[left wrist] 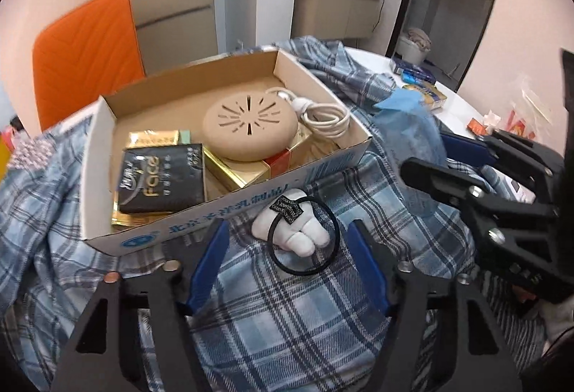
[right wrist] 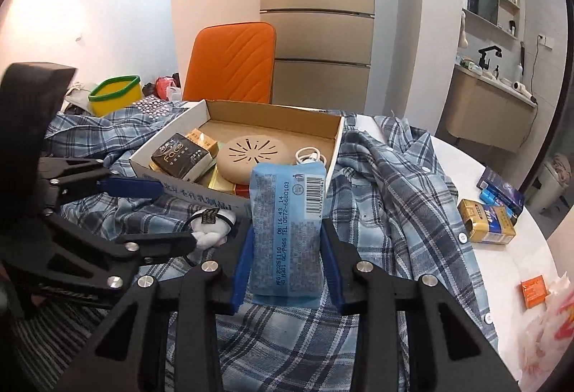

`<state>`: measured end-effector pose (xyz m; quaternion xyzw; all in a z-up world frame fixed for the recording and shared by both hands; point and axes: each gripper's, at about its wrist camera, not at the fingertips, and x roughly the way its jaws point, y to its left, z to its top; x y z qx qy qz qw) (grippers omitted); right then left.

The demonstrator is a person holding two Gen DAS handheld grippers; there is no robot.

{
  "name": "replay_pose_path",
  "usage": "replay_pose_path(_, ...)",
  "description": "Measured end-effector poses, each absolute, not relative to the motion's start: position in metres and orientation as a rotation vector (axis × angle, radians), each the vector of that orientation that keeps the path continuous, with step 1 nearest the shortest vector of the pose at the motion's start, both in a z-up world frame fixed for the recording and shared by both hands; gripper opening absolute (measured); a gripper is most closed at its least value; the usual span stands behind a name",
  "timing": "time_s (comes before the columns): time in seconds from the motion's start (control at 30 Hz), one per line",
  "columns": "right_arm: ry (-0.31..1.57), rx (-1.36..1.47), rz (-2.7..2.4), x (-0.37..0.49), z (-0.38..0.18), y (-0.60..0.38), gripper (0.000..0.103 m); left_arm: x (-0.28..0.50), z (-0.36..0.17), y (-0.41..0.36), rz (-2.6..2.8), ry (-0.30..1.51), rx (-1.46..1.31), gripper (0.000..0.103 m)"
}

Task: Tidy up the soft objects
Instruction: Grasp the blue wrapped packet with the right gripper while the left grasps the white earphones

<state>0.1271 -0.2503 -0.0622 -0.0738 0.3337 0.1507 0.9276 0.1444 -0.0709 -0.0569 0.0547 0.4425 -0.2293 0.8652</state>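
Just in front of the near wall of the cardboard box [left wrist: 229, 209], on the plaid shirt [left wrist: 287, 320] spread over the counter [right wrist: 502, 248], lies a small white plush [left wrist: 294, 230] looped by a black hair tie [left wrist: 305, 237]; the left tool [left wrist: 290, 255] stands with its jaws half open either side of it, not touching, apparently lined up to take it. To the right, the right tool [right wrist: 287, 248] is clamped on a soft blue tissue pack [right wrist: 287, 227], held upright and clear of the shirt, probably so it can go into the box among the other packs.
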Motion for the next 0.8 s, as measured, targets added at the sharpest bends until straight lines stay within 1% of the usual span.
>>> replay_pose_path(0.03,0.683,-0.147,0.31,0.126,-0.062,-0.251,0.038,0.15,-0.059,-0.07,-0.478,0.95,0.092,0.054)
replay_pose_path(0.1,0.682,-0.138,0.312,0.126,-0.062,-0.252,0.038,0.157,-0.062,-0.069,-0.478,0.976,0.051,0.046)
replay_pose_path(0.13,0.681,-0.133,0.313,0.126,-0.063,-0.253,0.038,0.161,-0.064,-0.069,-0.475,0.992,0.034,0.044)
replay_pose_path(0.27,0.685,-0.113,0.317,0.127,-0.063,-0.256,0.038,0.167,-0.071,-0.069,-0.479,1.031,0.001,0.04)
replay_pose_path(0.5,0.692,-0.107,0.326,0.128,-0.064,-0.256,0.038,0.168,-0.077,-0.075,-0.482,1.042,0.027,0.039)
replay_pose_path(0.6,0.693,-0.106,0.325,0.128,-0.064,-0.256,0.038,0.168,-0.078,-0.077,-0.503,1.039,0.034,0.033)
replay_pose_path(0.63,0.694,-0.106,0.324,0.128,-0.064,-0.256,0.038,0.167,-0.078,-0.078,-0.505,1.031,0.038,0.029)
replay_pose_path(0.73,0.695,-0.105,0.321,0.128,-0.064,-0.256,0.038,0.162,-0.072,-0.079,-0.52,0.994,0.059,0.021)
replay_pose_path(0.8,0.695,-0.104,0.32,0.128,-0.064,-0.256,0.038,0.157,-0.068,-0.08,-0.53,0.959,0.073,0.02)
